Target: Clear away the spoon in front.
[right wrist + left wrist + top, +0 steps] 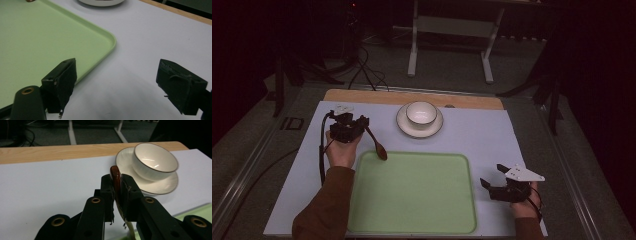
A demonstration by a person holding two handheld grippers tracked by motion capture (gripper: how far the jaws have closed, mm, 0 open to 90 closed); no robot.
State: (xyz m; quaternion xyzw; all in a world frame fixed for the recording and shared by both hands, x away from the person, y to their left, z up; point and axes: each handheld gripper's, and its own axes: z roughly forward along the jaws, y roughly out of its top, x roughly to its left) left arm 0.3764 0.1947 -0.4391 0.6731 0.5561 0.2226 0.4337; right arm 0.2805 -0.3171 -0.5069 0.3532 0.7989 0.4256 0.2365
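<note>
A brown wooden spoon (pixel 376 142) is clamped by its handle in my left gripper (pixel 360 123), which is shut on it left of the saucer. Its scoop end hangs over the far left corner of the green tray (pixel 412 200). In the left gripper view the spoon's handle (pixel 115 178) stands upright between the two pads (pixel 107 187), with the white bowl (pixel 155 161) and its saucer (pixel 125 160) just beyond to the right. My right gripper (pixel 491 176) rests open beside the tray's right edge, with nothing between its jaws (pixel 117 75).
The white bowl (pixel 421 112) sits on a saucer (pixel 404 125) at the back centre of the pale mat (pixel 492 135). A wooden strip (pixel 362 96) runs along the far edge. The tray (pixel 37 32) holds nothing. Cables and a stand's legs lie on the floor beyond.
</note>
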